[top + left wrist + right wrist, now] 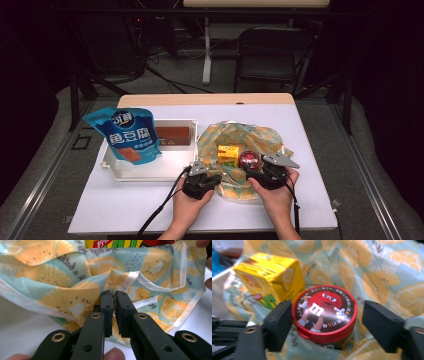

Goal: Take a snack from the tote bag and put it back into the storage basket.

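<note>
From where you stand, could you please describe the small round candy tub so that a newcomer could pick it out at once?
Start at the lemon-print fabric bag spread open on the white table, right of the white plastic tray. Inside it, the round red-lidded candy tub stands between the jaws of the right claw, beside a yellow juice carton. It is the round one, with a red cartoon candy character on its lid.

The blue snack pouch (126,135) carries large white Chinese characters reading 鱼豆腐. The red lid of the candy tub (325,307) shows a white "m" on a red cartoon figure. The fruit-print cloth bag (62,267) bears script too partial to read
</note>
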Available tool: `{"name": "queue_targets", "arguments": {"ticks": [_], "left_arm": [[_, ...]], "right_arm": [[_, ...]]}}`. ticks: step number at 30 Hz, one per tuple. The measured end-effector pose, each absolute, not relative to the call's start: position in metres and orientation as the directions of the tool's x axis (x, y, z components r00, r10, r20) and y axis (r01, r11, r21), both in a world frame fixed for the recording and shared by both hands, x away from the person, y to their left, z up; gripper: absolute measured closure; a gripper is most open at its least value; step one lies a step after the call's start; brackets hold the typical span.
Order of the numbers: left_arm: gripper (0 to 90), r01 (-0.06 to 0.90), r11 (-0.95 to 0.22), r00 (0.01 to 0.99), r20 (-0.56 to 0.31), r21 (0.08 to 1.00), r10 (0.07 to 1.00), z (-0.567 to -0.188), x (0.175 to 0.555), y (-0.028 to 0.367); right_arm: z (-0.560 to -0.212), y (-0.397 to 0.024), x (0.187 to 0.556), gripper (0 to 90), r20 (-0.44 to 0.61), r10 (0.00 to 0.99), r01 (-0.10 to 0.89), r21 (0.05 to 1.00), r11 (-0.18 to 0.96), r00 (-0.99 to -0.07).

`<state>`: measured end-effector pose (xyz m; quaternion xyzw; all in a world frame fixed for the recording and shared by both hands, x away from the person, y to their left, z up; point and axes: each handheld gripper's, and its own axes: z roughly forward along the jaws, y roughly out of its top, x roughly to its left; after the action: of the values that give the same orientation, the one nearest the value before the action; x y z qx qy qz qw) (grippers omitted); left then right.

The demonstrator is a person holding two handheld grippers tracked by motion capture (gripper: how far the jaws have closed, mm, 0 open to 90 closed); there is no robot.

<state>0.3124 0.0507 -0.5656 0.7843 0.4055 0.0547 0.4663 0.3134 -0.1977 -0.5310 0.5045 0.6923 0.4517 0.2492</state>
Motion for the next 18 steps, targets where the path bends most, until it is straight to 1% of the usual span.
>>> {"name": "queue_targets", "arguments": {"ticks": [6,14,18], "left_arm": [[87.6,0.577,-0.220,0.668,-0.299,0.786,0.682,-0.566,0.310,0.053],[88.0,0.562,-0.240,0.678,-0.274,0.792,0.682,-0.567,0.307,0.051],[87.9,0.564,-0.241,0.677,-0.275,0.790,0.683,-0.567,0.307,0.051]], "right_arm": [[-0.541,-0.192,0.320,22.6,0.098,0.924,0.496,0.862,0.107,-0.370],[-0.551,-0.191,0.327,23.1,0.104,0.920,0.518,0.847,0.117,-0.378],[-0.548,-0.190,0.325,25.0,0.057,0.926,0.498,0.855,0.148,-0.374]]}}
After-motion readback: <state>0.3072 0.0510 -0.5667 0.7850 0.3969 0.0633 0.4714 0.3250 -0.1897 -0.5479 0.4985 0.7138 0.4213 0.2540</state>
